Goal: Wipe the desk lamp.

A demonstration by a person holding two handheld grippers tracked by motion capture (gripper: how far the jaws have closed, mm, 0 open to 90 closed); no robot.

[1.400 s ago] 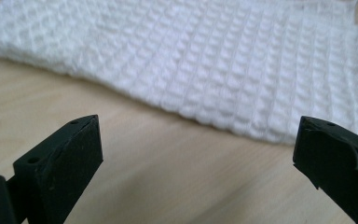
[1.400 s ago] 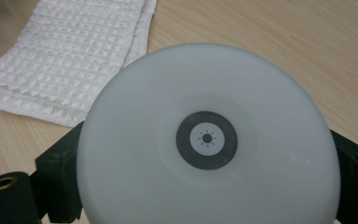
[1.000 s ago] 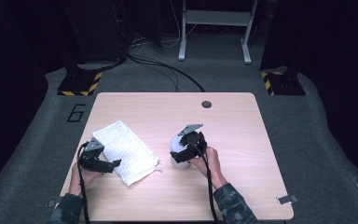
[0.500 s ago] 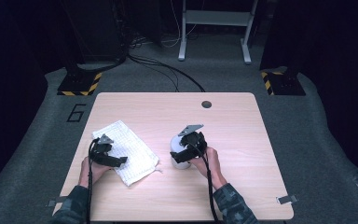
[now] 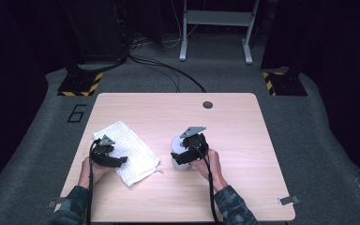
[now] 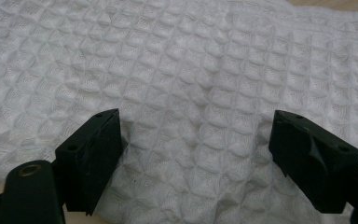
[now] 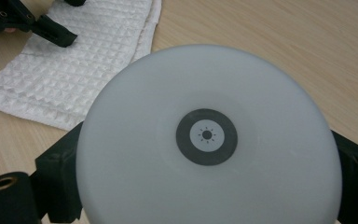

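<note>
1. The right gripper [image 5: 182, 155] is clamping a white round lamp [image 7: 209, 140] by its sides, a jaw on each flank, the lamp standing on the table [image 5: 243, 140] right of centre with its top dome and a small sun-marked button facing the camera.
2. The left gripper [image 5: 120, 161] is sitting down on the white waffle cloth [image 5: 131, 150], which is lying folded on the table's left half, well apart from the lamp.
3. The left jaws have just been closing but are standing wide apart; cloth is bunching slightly between them, and the pads are not pinching it yet.
4. Judgement: the step in hand is grabbing the cloth, likely to wipe the lamp.
5. To do it well: the person is best pressing the tips into the fabric while closing, so a ridge gathers between the pads instead of sliding flat.
6. Pinching only the top layer risks the fold opening on lift; going near the edge catches all layers.
7. The right hand should be holding the lamp steady and upright meanwhile.
</note>
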